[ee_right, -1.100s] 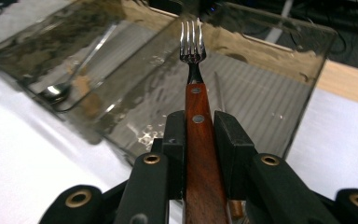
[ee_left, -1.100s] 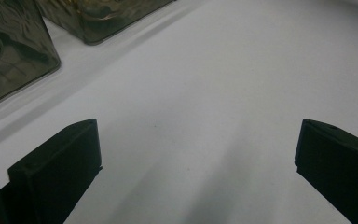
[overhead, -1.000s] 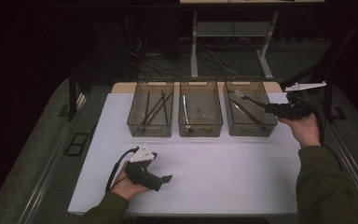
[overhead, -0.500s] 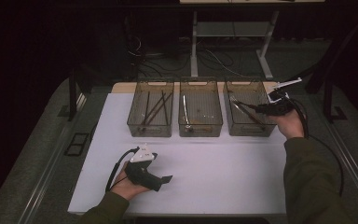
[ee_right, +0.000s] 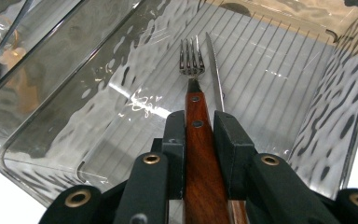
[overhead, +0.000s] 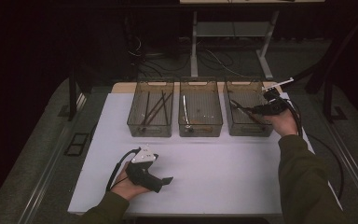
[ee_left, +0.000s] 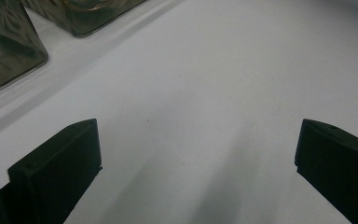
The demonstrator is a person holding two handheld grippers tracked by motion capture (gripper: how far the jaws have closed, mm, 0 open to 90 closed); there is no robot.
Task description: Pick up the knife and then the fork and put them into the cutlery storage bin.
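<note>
Right gripper clamped on wooden-handled fork; fork's long axis along jaws, tines pointing into right bin. Left gripper spread wide, holding nothing, well apart.

A flat white rectangular tabletop is carrying everything, its pale wooden far edge showing behind the bins. Three smoky translucent plastic bins are sitting directly on it in a row along the far side: the left bin, the middle bin and the right bin, standing just beside one another. The near half of the white surface is lying bare and is showing again in the left gripper view.
</note>
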